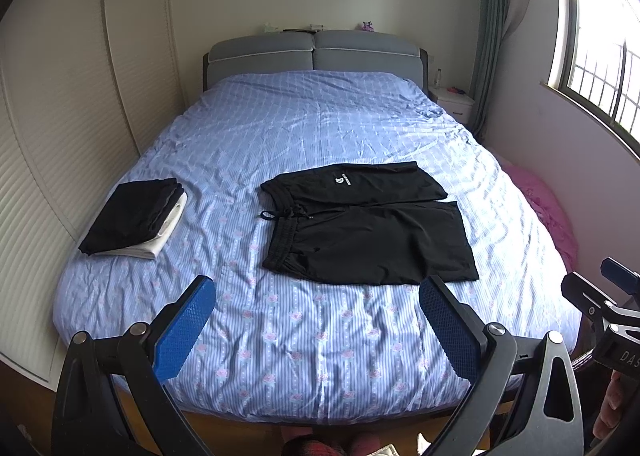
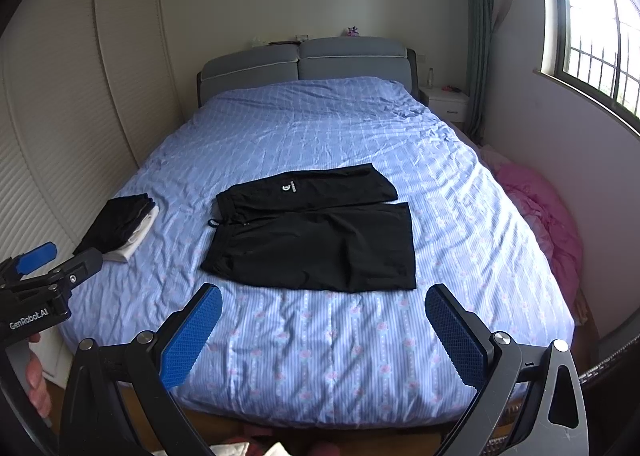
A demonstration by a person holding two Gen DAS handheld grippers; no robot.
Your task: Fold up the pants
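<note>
A pair of black shorts (image 1: pixel 372 228) lies flat on the blue bedspread (image 1: pixel 312 128), waistband and drawstring to the left, legs to the right, a small white logo on the far leg. It also shows in the right wrist view (image 2: pixel 316 236). My left gripper (image 1: pixel 318 296) is open and empty, held above the foot of the bed, short of the shorts. My right gripper (image 2: pixel 324 304) is open and empty too, at the same distance. The right gripper shows at the right edge of the left wrist view (image 1: pixel 600 296); the left gripper shows at the left edge of the right wrist view (image 2: pixel 44 268).
A stack of folded clothes (image 1: pixel 136 216), black on white, lies at the bed's left side. A pink blanket (image 2: pixel 548 224) is heaped on the floor to the right. A wardrobe (image 1: pixel 60 116) stands left, a grey headboard (image 1: pixel 312 52) and nightstand (image 1: pixel 452 100) at the back.
</note>
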